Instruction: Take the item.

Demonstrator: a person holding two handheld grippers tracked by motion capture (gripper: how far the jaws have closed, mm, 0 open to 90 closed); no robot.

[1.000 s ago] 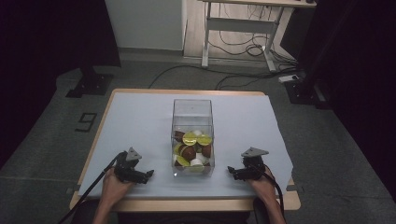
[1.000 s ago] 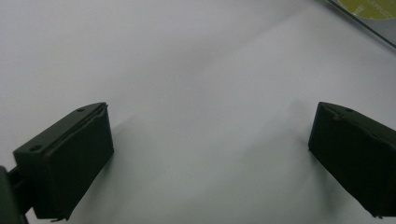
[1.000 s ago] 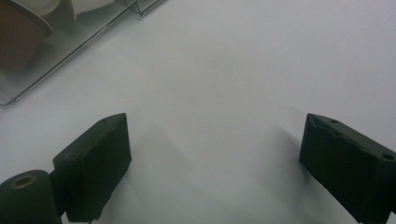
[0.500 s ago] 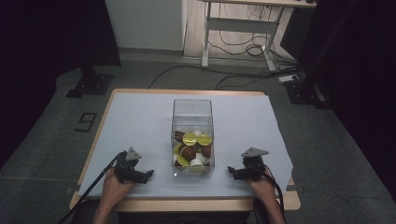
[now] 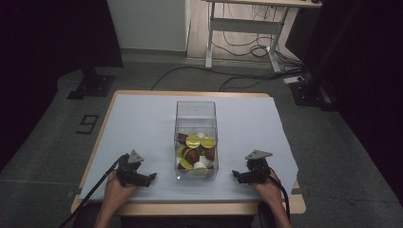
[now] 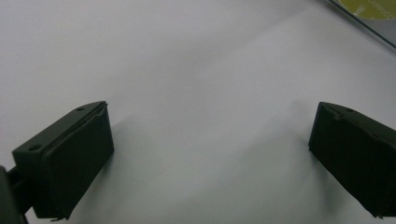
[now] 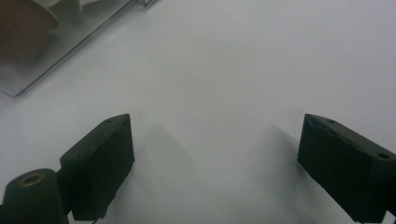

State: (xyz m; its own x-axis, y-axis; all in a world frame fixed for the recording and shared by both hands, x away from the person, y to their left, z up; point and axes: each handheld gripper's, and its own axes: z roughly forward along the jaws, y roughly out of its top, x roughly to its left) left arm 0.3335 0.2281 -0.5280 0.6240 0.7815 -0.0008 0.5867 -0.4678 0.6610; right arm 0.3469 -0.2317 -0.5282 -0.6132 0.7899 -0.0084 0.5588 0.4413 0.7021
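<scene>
A clear plastic box (image 5: 196, 114) stands mid-table, holding several small capsules (image 5: 195, 152) in yellow, brown and white. My left gripper (image 5: 151, 177) rests on the white sheet to the box's left, near the front edge, jaws wide apart with bare sheet between them (image 6: 210, 140). My right gripper (image 5: 235, 175) rests to the box's right, also open and empty (image 7: 215, 144). A corner of the box (image 7: 42, 51) with a brown capsule shows at the upper left of the right gripper view. The box's edge (image 6: 369, 21) with a yellow capsule shows at the upper right of the left gripper view.
The white sheet (image 5: 142, 123) covers a wooden table (image 5: 199, 208). A person's hands hold both grippers at the front edge. Cables trail off the left gripper (image 5: 90, 199) and across the floor behind. A desk frame (image 5: 247, 28) stands farther back.
</scene>
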